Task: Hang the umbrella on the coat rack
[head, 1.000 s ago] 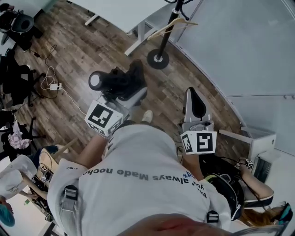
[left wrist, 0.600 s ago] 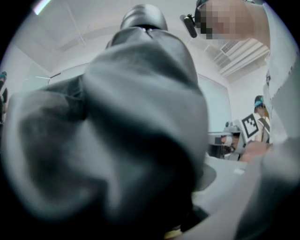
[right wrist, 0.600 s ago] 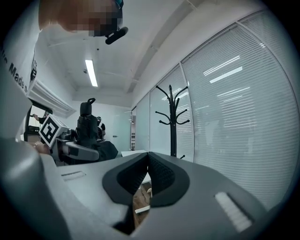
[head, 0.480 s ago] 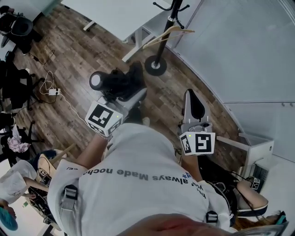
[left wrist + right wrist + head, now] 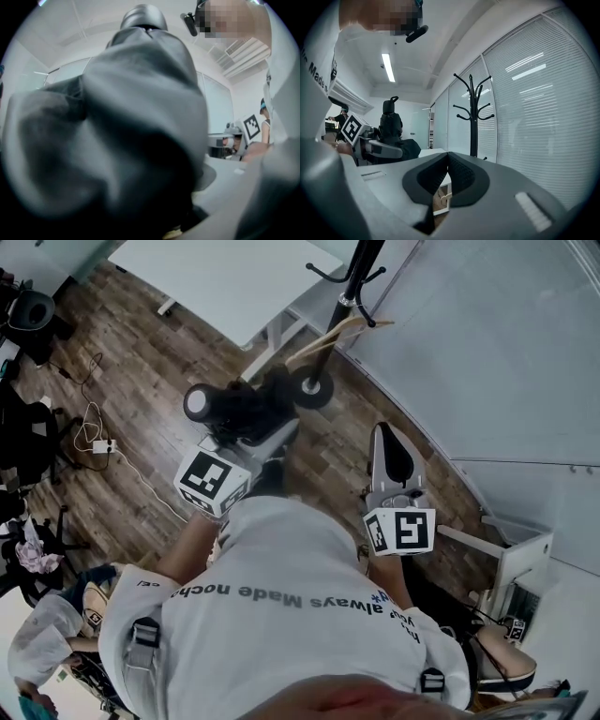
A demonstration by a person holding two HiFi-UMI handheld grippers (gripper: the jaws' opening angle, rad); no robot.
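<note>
A folded black umbrella lies in my left gripper, which is shut on it. Its dark fabric fills the left gripper view and hides the jaws. The black coat rack stands ahead, its round base just beyond the umbrella's end, with a wooden hanger on it. My right gripper is to the right, shut and holding nothing. In the right gripper view its pads meet, the coat rack rises ahead, and the umbrella shows at the left.
A white desk stands left of the rack. A glass wall with blinds runs along the right. Chairs and a cable with a power strip are on the wooden floor at left. Seated people are behind me.
Both grippers have moved forward toward the coat rack, whose base now lies right by the umbrella's end. The umbrella stays in the left gripper and the right stays shut.
</note>
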